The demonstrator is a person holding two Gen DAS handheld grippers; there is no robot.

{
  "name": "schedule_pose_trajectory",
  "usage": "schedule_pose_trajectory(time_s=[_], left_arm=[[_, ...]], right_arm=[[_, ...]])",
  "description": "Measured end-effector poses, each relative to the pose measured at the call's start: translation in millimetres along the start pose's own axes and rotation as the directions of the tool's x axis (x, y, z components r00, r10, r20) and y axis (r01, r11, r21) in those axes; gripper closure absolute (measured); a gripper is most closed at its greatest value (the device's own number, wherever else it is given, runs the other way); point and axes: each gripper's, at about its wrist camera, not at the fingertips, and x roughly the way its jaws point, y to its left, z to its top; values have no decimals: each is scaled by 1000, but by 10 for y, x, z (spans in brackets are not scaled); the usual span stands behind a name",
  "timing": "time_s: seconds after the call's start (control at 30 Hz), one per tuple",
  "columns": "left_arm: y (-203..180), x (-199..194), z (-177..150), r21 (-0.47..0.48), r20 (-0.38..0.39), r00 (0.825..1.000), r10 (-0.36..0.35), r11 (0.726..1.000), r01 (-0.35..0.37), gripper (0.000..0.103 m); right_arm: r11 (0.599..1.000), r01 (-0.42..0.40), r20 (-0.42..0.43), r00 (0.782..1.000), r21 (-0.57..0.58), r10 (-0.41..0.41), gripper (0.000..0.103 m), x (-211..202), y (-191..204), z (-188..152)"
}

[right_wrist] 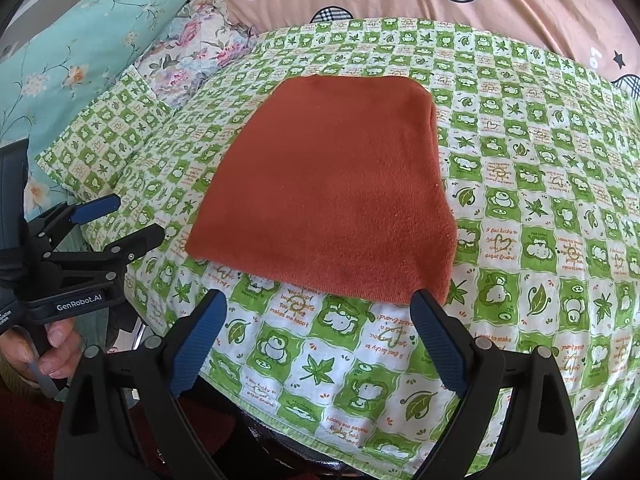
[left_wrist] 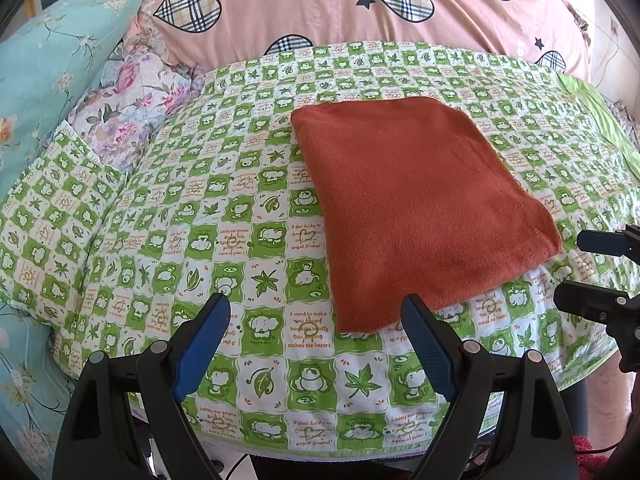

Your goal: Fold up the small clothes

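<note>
A rust-orange garment (left_wrist: 416, 208) (right_wrist: 332, 196) lies folded into a flat rectangle on the green-and-white patterned sheet (left_wrist: 224, 216) (right_wrist: 540, 208). My left gripper (left_wrist: 318, 312) hovers open just short of the garment's near left corner, with nothing between its blue pads (left_wrist: 202, 344). My right gripper (right_wrist: 320, 308) is open too, at the garment's near edge; its right fingertip sits by the near right corner. Each gripper also shows in the other's view: the right gripper (left_wrist: 576, 272) at the right edge, the left gripper (right_wrist: 128, 220) at the left, held by a hand (right_wrist: 52, 344).
A pink quilt with plaid hearts (left_wrist: 360, 8) is bunched behind the sheet. A teal floral pillow (left_wrist: 52, 60) and a purple floral cloth (left_wrist: 132, 104) lie at the left. The sheet's near edge (right_wrist: 320, 440) drops off just under the grippers.
</note>
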Motion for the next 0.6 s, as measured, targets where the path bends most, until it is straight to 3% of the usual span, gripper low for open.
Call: schedule_pose_trajectory(time_s=[0.6], left_arm=[[-48,-29,7,1,15,1000,-9,1000,9,15]], right_arm=[[1000,0,22,1000,-12,0,10,-17,16,-11]])
